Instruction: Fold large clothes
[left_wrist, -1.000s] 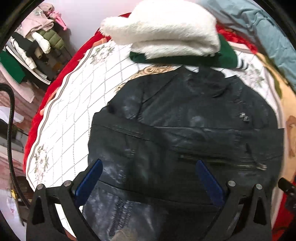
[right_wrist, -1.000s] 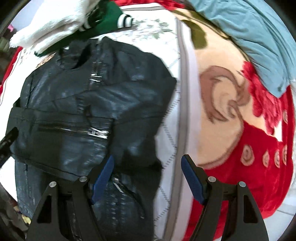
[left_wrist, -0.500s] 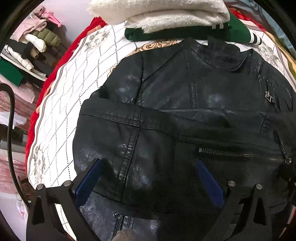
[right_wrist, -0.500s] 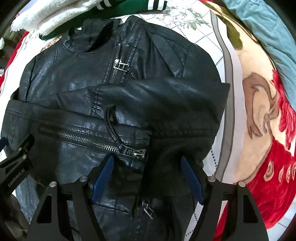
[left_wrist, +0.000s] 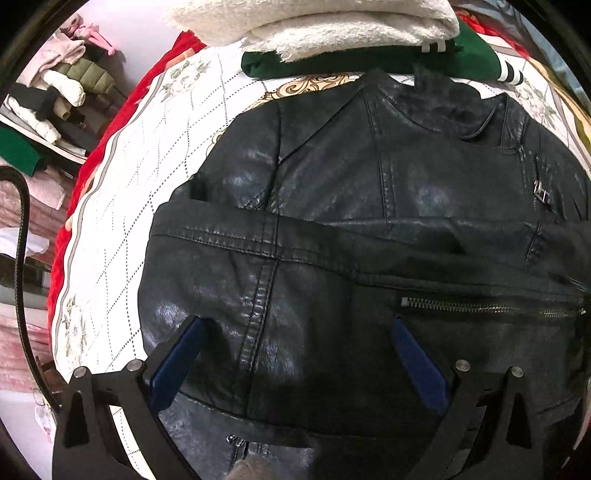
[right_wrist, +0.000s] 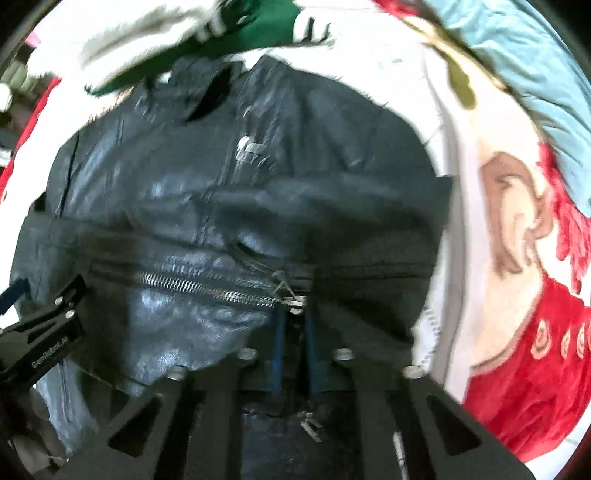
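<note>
Right gripper (right_wrist: 293, 332) has now clamped the leather jacket (right_wrist: 229, 206).

The black jacket (left_wrist: 332, 258) looks like glossy, grainy leather with metal zippers (left_wrist: 487, 306). Beyond it lie fluffy white fleece (left_wrist: 314, 22) and a quilted cloth bedspread (left_wrist: 122, 206).

The jacket (left_wrist: 369, 221) is lying on the quilted cover (left_wrist: 140, 206), collar pointing away from both cameras. One sleeve (left_wrist: 332, 295) is lying folded crosswise over the jacket's front. Behind the collar, a fleece garment (left_wrist: 314, 22) is resting on a striped-cuff garment (left_wrist: 369, 61). The left gripper (left_wrist: 295, 354) is sitting over the jacket's near part. The right gripper (right_wrist: 293, 354) is sitting near the sleeve zipper (right_wrist: 207, 288), apparently touching the jacket; blur is limiting certainty.
</note>
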